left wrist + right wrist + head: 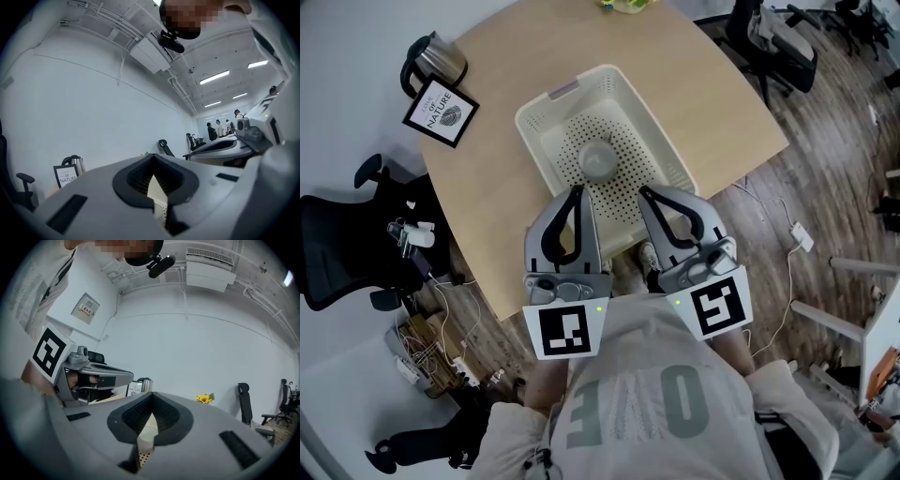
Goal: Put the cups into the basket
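A pale grey cup [600, 159] rests inside the white perforated basket [546, 108] in the middle of the wooden table. Both grippers hover side by side over the basket's near rim, pointing away from me. My left gripper [577, 191] is shut with nothing between its jaws. My right gripper [644, 192] is also shut and empty. In the left gripper view the left gripper [152, 158] has its tips touching, with a strip of basket [158, 199] showing through the gap below. The right gripper view shows the right gripper [152, 396] the same way, over the basket [144, 436].
A dark kettle [437, 58] and a framed sign [441, 111] stand at the table's far left corner, a yellow flower [628, 5] at its far edge. A black office chair [347, 246] stands left of the table, more chairs [773, 42] to the far right.
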`<state>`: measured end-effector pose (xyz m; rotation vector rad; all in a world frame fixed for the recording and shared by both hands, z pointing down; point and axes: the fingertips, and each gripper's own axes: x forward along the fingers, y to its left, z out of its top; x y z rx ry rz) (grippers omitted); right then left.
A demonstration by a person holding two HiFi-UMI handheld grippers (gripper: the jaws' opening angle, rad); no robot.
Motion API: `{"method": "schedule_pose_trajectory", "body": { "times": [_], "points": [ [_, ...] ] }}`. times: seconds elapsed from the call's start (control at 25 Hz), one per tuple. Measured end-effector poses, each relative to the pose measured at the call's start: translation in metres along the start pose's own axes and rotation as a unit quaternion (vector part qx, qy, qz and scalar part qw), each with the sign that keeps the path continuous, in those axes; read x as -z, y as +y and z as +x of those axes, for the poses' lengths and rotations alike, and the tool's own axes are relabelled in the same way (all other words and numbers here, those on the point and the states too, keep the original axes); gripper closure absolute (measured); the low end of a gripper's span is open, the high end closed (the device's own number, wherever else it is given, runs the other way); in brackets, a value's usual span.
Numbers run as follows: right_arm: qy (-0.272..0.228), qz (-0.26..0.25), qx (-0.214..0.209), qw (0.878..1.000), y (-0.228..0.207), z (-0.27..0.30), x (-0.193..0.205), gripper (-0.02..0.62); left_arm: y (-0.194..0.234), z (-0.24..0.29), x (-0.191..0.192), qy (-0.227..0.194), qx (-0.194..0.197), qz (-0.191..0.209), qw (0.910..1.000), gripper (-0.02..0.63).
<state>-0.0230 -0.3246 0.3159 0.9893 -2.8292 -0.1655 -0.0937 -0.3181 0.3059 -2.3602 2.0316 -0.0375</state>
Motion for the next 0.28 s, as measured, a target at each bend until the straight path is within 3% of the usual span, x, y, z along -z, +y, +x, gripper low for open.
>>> {"method": "schedule_pose_trajectory", "body": {
  "times": [0.28],
  "points": [
    [-0.007,-0.004,-0.009,1.0,0.0087,0.0022,-0.0062,0.597,0.0097,-0.0118,-0.006,-0.008,-0.016,0.002,0.9998,0.598]
  ]
}}
